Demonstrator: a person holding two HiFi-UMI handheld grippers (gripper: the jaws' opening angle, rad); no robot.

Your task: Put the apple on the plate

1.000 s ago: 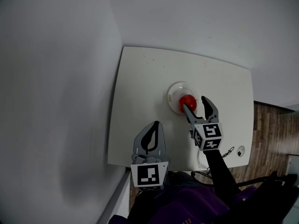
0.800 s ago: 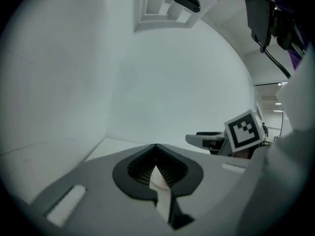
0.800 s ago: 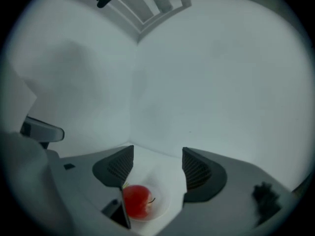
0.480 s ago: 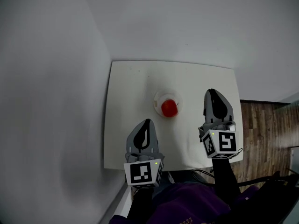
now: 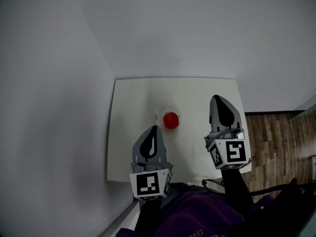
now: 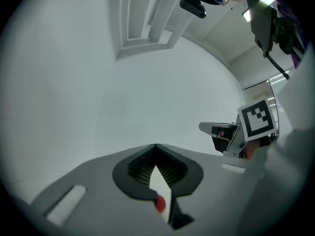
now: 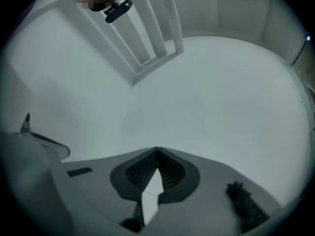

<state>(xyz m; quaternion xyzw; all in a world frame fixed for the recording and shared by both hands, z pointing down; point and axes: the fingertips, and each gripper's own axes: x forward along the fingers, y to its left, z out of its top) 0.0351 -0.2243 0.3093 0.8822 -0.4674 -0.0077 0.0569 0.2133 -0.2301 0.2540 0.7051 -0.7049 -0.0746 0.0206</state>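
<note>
Since a second ago: the right gripper (image 5: 217, 98) has let go of the apple (image 5: 171, 120) and drawn back to the right, and both grippers have come up off the table (image 5: 131, 137), which now looks smaller in the head view.

Left to right, head view:
- Plain grey wall (image 5: 49, 107) fills the left side and meets a second grey wall (image 5: 197, 28) in a corner behind the table. The table's left and far edges sit against these walls.
- Left gripper (image 5: 154, 128) is held over the near left part of the table. Its own view shows the jaw tips meeting, with nothing between the pads (a sliver of red apple shows through the gap lower down, far below).
- The table top is white and bare apart from one small pale plate (image 5: 158, 114) near its middle. The apple sits on the plate, toward its near right side, well apart from both grippers.
- Right gripper is over the right edge of the table. Its jaws have just been closing and now stand together, tips touching, with nothing between them; only white table shows through the gap.
- Brown wood-plank floor (image 5: 269, 137) lies right of the table.
- Purple clothing (image 5: 197, 216) of the person fills the bottom edge.
</note>
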